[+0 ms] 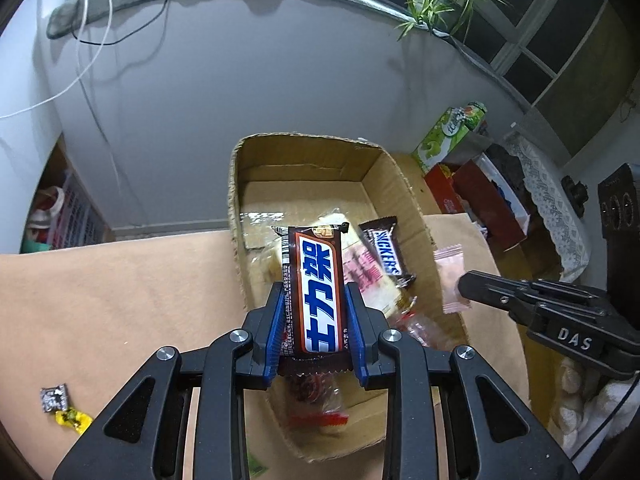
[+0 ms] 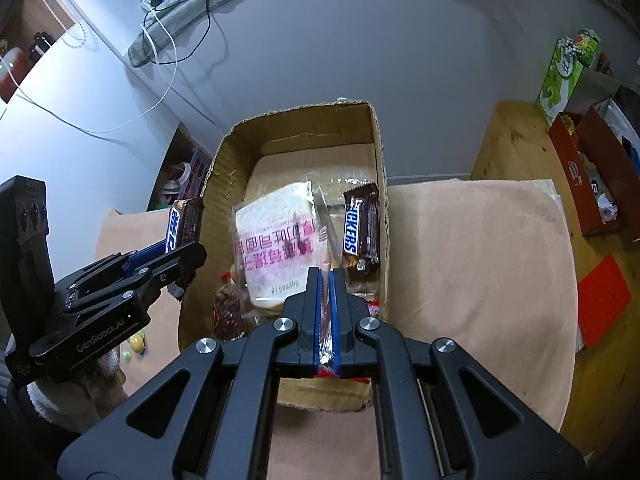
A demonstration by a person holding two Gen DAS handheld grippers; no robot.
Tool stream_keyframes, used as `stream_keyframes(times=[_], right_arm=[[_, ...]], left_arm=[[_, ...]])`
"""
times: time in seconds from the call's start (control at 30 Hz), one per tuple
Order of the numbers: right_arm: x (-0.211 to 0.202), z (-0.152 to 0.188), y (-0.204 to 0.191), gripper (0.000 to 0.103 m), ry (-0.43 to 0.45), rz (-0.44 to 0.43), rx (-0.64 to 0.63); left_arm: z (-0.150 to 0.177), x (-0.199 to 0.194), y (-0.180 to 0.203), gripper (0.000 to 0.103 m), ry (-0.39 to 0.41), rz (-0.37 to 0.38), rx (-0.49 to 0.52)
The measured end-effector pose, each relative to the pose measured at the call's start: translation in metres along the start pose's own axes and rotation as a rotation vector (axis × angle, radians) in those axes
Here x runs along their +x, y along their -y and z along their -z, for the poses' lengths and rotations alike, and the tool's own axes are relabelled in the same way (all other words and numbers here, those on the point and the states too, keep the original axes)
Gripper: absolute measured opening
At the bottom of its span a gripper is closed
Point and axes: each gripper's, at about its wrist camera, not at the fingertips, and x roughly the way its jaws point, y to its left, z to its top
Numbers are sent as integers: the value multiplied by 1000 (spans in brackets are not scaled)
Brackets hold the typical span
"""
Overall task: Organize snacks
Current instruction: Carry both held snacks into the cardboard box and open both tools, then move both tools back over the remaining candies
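My left gripper (image 1: pixel 314 286) is shut on a brown Snickers bar (image 1: pixel 316 280) with white and blue lettering, held above the near left part of an open cardboard box (image 1: pixel 236 184). In the right wrist view that gripper (image 2: pixel 196 252) and the bar (image 2: pixel 184 224) hang at the box's left wall. My right gripper (image 2: pixel 326 271) is shut on a thin pink sachet (image 2: pixel 325 236), seen edge-on over the box (image 2: pixel 378 148). From the left wrist view the sachet (image 1: pixel 450 276) sticks out of the right gripper (image 1: pixel 464 284) just right of the box. Inside lie a second Snickers bar (image 2: pixel 360 232) and a bread packet (image 2: pixel 276 248).
A peach cloth (image 2: pixel 472 264) covers the table under the box. Two small wrapped candies (image 1: pixel 54 398) lie on it at the near left. A green carton (image 1: pixel 444 136) and a red box (image 1: pixel 480 200) stand at the right. A red sheet (image 2: pixel 604 300) lies on the wooden top.
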Motion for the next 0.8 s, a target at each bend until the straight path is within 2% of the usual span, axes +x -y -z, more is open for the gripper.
stream_keyframes(times=[0.13,0.2,0.27,0.33,0.47,0.53,0.7,0.8], right_arm=[[2,-1,-2,5,-3,-1,-7],[2,-1,-1,11,-1,4,-1],[1,0,1,32,3,3,10],[0,2,2,43,7,-1,15],[-4,5,-1,47,3,-12,3],[-7,7,-3,60,13,-16,6],[-20,19,-3,62,50,-69,97],[-28,28,-9,62,81,-64,81]], left_arm=[[-4,0,-2,30,-4,-7,-19],[-4,0,-2,30,-4,-2,-13],[-4,0,-2,30,-3,-8,-10],[-5,0,-2,30,-2,-5,-12],[-4,-3,-2,30,6,-8,-8],[-3,-6,-3,30,10,-7,-10],[4,-23,-8,30,27,-1,-8],[12,-41,-17,30,46,1,-15]])
